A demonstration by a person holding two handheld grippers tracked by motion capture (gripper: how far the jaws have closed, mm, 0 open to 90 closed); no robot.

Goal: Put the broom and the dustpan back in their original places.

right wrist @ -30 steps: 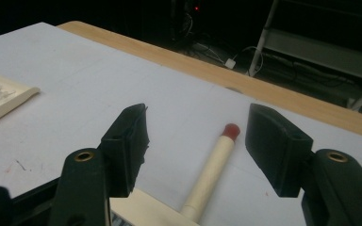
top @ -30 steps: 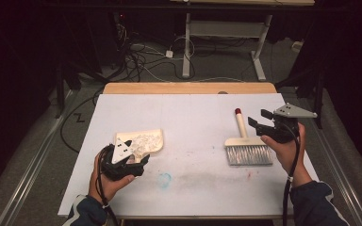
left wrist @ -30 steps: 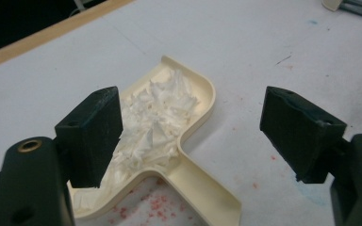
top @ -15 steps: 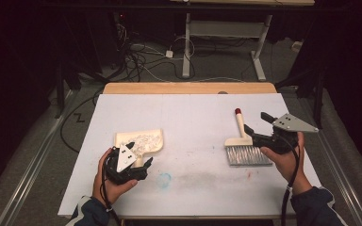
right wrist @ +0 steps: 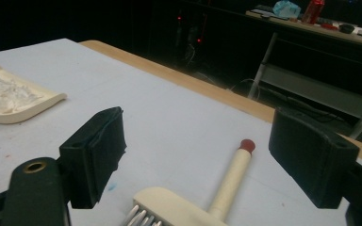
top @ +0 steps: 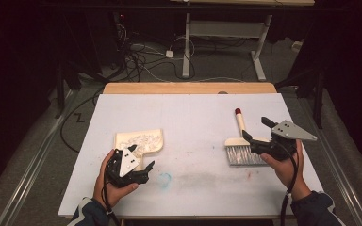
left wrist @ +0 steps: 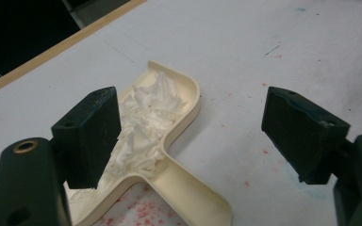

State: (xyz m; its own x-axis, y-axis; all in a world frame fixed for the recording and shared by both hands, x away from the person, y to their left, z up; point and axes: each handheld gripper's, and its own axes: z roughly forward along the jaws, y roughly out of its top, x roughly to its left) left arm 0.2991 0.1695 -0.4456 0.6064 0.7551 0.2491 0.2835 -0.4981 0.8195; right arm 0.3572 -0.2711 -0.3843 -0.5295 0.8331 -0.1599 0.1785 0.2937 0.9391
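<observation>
Just ahead of right gripper (right wrist: 198,165), jaws wide, lies brush (right wrist: 226,188), handle pointing away; left gripper (left wrist: 188,136) wide too, w/ dustpan (left wrist: 179,174) under it.

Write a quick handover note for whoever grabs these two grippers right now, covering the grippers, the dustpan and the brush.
Left gripper: open, holding nothing, at the dustpan's handle end.
Right gripper: open, holding nothing, just above the brush head.
Dustpan: lies flat on the white table, left side, with white crumpled scraps inside.
Brush: lies flat on the right, bristles toward the person, red-tipped handle pointing away.
Done: neither tool picked up.
Left: likely grip both; faint coloured specks remain on the table.
</observation>
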